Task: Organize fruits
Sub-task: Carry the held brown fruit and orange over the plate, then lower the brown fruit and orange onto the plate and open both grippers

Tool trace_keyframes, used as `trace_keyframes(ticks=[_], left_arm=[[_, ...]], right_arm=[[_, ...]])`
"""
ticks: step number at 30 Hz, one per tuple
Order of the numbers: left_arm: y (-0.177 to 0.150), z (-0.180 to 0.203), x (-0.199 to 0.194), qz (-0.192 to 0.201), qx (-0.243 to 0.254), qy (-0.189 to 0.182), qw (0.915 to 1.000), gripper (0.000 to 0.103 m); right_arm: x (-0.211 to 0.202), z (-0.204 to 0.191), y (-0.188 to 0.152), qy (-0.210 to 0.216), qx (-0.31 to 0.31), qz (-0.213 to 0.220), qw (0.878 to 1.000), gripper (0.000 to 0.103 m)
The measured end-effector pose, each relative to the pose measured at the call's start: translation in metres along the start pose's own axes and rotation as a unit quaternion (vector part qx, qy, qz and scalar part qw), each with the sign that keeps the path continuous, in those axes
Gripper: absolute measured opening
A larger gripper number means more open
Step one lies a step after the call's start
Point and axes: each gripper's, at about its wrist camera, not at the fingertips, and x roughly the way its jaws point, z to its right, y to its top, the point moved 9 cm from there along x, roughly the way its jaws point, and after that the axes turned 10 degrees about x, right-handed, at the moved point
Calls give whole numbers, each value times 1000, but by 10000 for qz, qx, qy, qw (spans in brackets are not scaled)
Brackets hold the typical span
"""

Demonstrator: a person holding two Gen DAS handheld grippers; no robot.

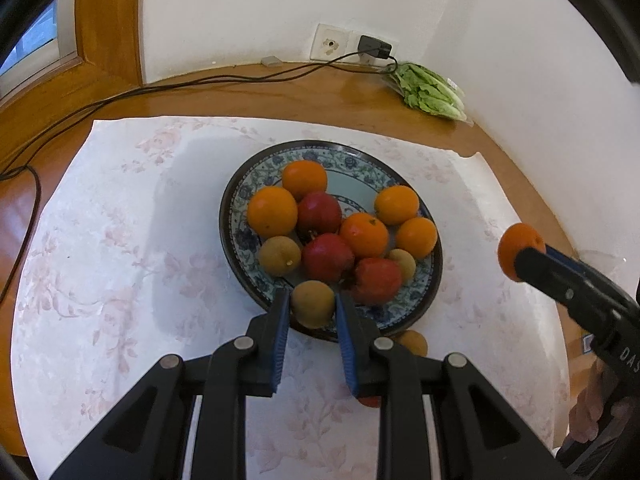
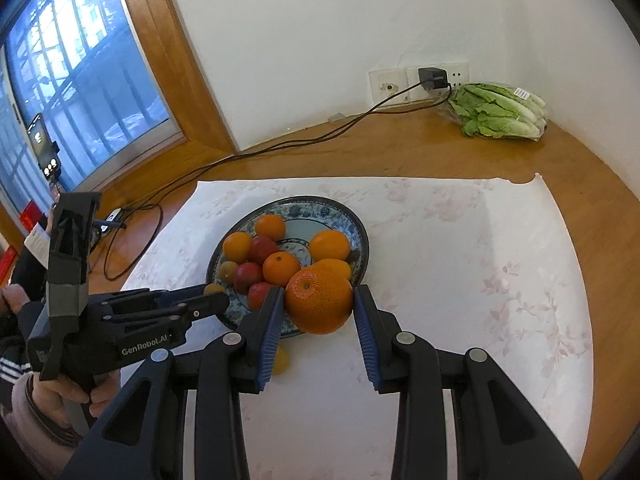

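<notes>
Right tongs (image 2: 319, 309) clamp an orange (image 2: 319, 300) above the plate (image 2: 356, 220).

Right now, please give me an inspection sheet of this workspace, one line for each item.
Surface: wooden table under a floral cloth.
Job's things: patterned plate with oranges, red fruits, small brown fruits; two fruits on the cloth near its rim.
Clutter: bagged lettuce in the corner.
Grippers: left gripper shut on a brown fruit; right gripper shut on an orange.
Cables: charger cable crosses the table.
Surroundings: white wall, socket, window.
</notes>
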Motion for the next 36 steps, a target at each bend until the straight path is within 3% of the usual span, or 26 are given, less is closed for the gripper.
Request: trace_keyframes(ticks=[28,36], left_arm=[[4,2,18,45,26,-68,10000,24],[4,2,18,82,-16,-100,9999,24]], right_arm=[[59,-21,24,144,51,-240,9996,36],[86,-33,29,-51,-190,-205,9996,36]])
